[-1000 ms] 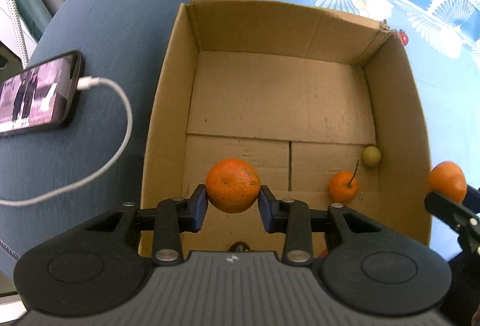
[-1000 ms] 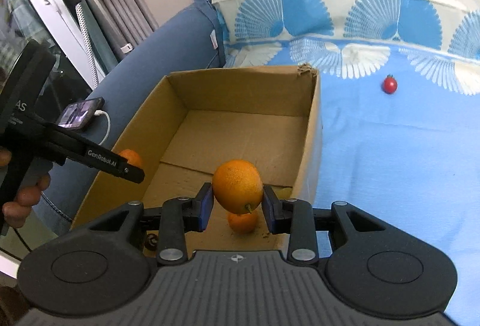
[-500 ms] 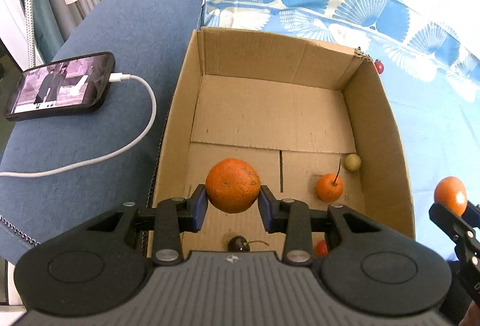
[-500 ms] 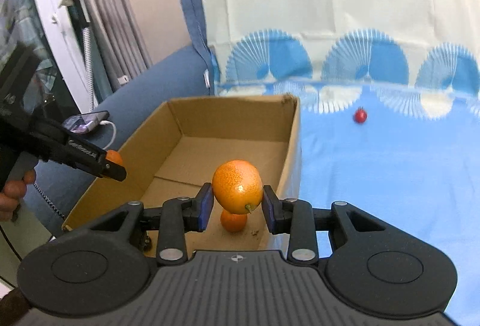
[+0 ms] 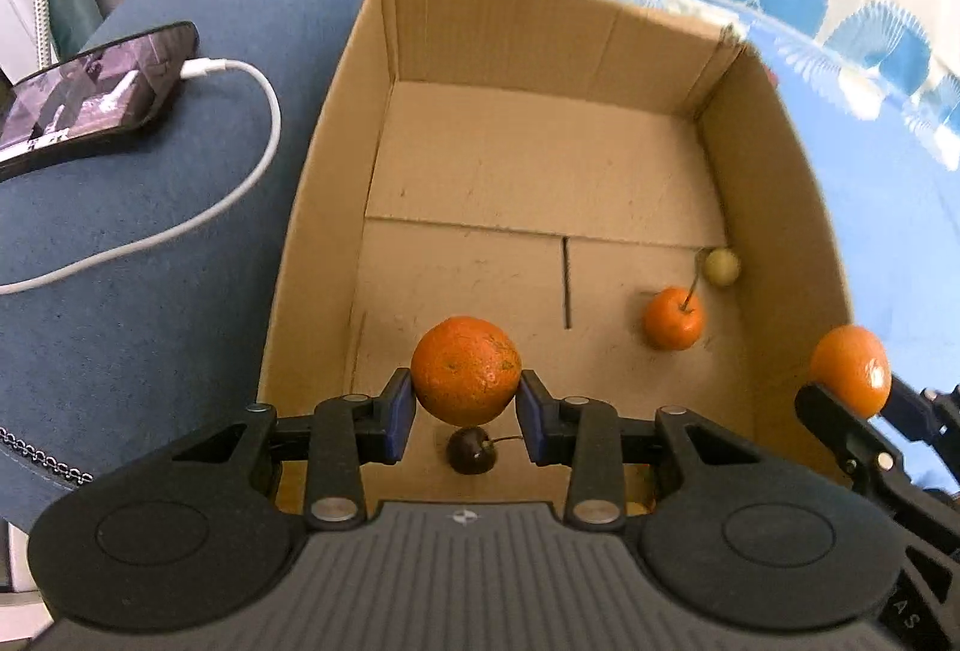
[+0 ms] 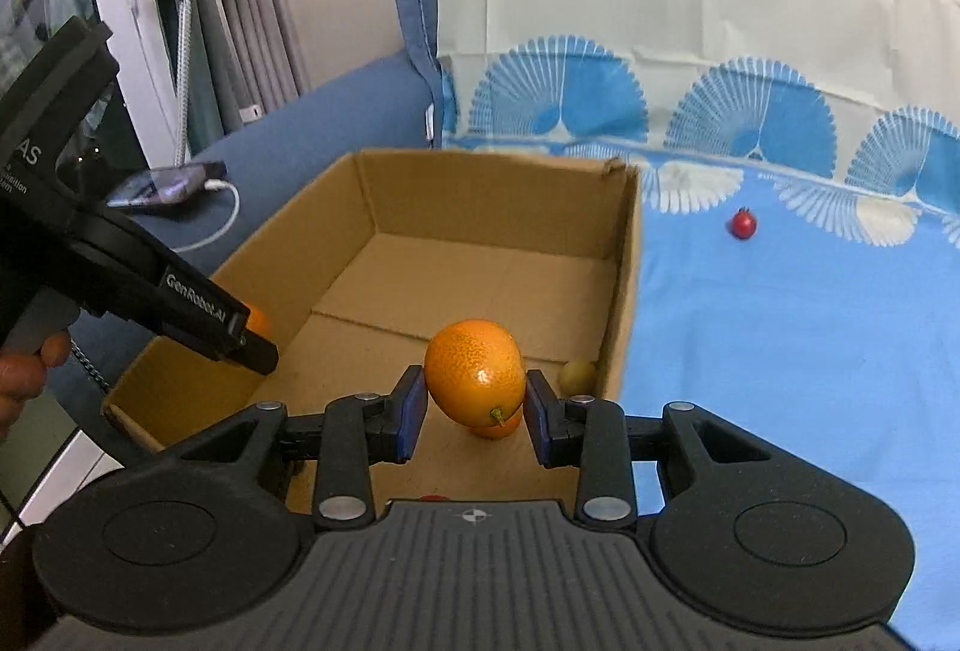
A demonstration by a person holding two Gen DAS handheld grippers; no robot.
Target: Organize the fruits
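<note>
Left gripper (image 5: 466, 414) and right gripper (image 6: 475, 422) each clamp an orange (image 5: 465, 378) over the box (image 5: 336, 183), fingers narrow, ready to drop.

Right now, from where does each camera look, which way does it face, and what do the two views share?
Left wrist: sits on the left tongs, looks steeply down into the cardboard box; shows its tongs gripping an orange.
Right wrist: sits on the right tongs, looks across the box toward the blue cloth; shows its tongs gripping another orange, plus a hand.
Shared: box, phone, both oranges.
</note>
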